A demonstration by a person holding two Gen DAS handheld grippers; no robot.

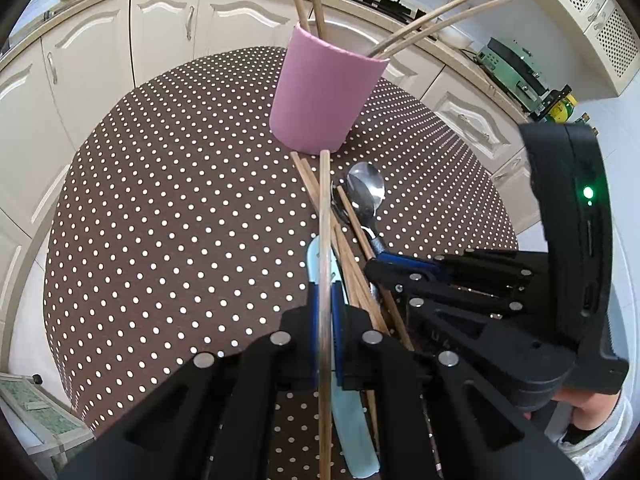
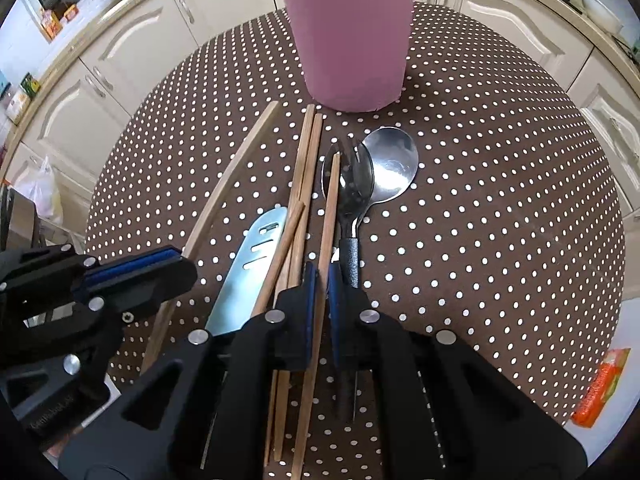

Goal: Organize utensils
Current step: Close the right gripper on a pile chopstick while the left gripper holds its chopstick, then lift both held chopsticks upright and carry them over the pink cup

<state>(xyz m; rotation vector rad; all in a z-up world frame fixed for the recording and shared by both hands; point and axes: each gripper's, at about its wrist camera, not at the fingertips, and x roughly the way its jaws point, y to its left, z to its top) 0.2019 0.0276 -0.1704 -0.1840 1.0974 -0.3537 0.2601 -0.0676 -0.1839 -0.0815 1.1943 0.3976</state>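
Left gripper (image 1: 325, 300) pinches one wooden chopstick (image 1: 325, 216), raised off the polka-dot table (image 1: 160, 200). Beside it lie a light-blue knife (image 2: 248, 272), loose chopsticks (image 2: 306, 160), a spork (image 2: 350, 184) and spoon (image 2: 394, 164). Right gripper (image 2: 322, 280) clamps another chopstick (image 2: 330, 208). Pink cup (image 2: 352, 36) with four chopsticks stands near the far edge.

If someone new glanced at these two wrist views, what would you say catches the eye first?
The pink cup stands at the far side of the polka-dot table, with chopsticks already leaning out of it. Before it lies a loose heap of chopsticks, spoons and a pale blue knife. Each gripper, left and right, is shut on one chopstick.
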